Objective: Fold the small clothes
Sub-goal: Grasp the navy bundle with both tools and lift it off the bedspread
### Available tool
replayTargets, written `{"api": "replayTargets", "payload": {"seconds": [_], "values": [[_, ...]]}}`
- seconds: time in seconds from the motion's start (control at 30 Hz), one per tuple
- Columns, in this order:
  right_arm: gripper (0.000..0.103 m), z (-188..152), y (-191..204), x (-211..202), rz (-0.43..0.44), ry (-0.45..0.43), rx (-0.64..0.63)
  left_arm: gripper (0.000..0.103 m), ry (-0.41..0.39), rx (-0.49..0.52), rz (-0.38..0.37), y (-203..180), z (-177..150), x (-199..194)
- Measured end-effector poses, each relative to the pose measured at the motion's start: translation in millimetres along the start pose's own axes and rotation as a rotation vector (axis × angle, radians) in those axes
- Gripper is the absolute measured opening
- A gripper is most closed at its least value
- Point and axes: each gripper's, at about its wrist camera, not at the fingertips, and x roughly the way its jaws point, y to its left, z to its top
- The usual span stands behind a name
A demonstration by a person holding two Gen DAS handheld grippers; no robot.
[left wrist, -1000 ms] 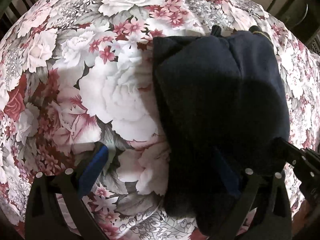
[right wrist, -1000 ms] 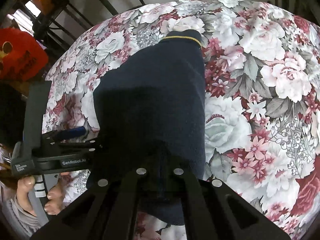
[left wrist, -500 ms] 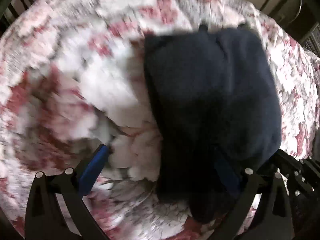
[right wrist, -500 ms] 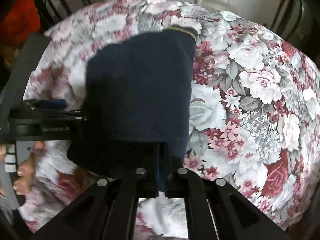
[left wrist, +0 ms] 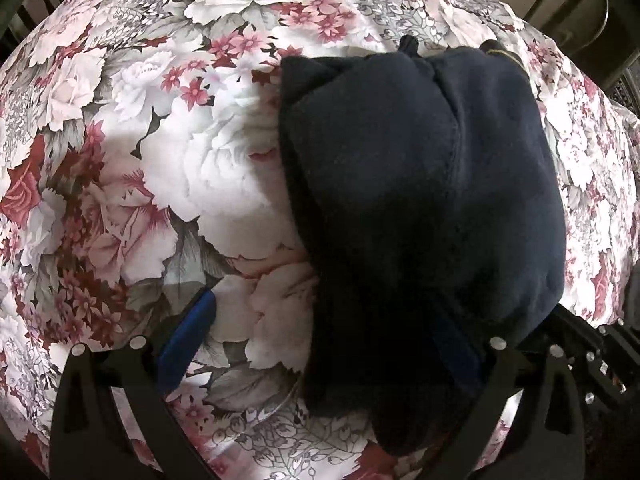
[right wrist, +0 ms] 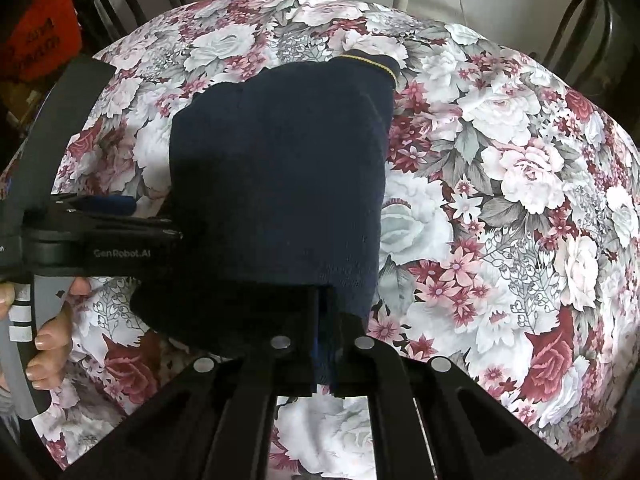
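A dark navy knit garment [left wrist: 420, 184] with a thin yellow stripe on its far hem lies folded on the floral tablecloth [left wrist: 168, 152]; it also shows in the right wrist view [right wrist: 280, 184]. My left gripper [left wrist: 324, 340] is open, its jaws wide apart. Its right blue finger sits under the garment's near edge, and its left finger [left wrist: 188, 340] rests over bare cloth. My right gripper [right wrist: 324, 336] is shut on the garment's near edge. The left gripper's body [right wrist: 100, 240] shows at the garment's left side.
The floral tablecloth [right wrist: 500, 200] covers the whole table. Dark metal chair frames [left wrist: 584, 12] stand beyond the far edge. An orange object [right wrist: 36, 44] sits off the table at the back left. The person's fingers [right wrist: 48, 328] hold the left gripper's handle.
The right gripper has pulled back and risen, and the garment looks smaller and farther in its view. The left view blurred with motion, then settled almost where it was.
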Motion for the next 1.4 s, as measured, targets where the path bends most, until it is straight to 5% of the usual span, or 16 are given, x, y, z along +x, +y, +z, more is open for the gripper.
{"api": "replayTargets", "payload": {"seconds": [0.1,0.2,0.23,0.43,0.6,0.9,1.3,1.4], "values": [[0.01,1,-12,-22,0.079,-0.039,0.057,0.098,-0.033,-0.018,-0.053,8,4,-21],[0.066,16,-35,-58,0.117,-0.207,0.135,0.098,-0.12,-0.025,-0.158,13,11,-49],[0.069,20,-43,-62,0.122,-0.241,0.156,0.098,-0.141,-0.03,-0.195,15,15,-54],[0.069,26,-77,-16,0.282,-0.165,0.33,0.098,-0.021,-0.093,-0.286,33,20,-3],[0.068,27,-67,17,0.287,-0.121,0.313,0.098,-0.047,-0.068,-0.358,34,21,4],[0.063,24,-69,53,0.469,-0.113,0.455,0.097,-0.034,-0.063,-0.39,27,18,17],[0.048,27,-52,18,0.44,-0.151,0.409,0.047,-0.104,-0.067,-0.452,31,9,-11],[0.048,20,-44,-7,0.459,-0.174,0.401,0.046,-0.145,-0.042,-0.454,34,-2,-35]]}}
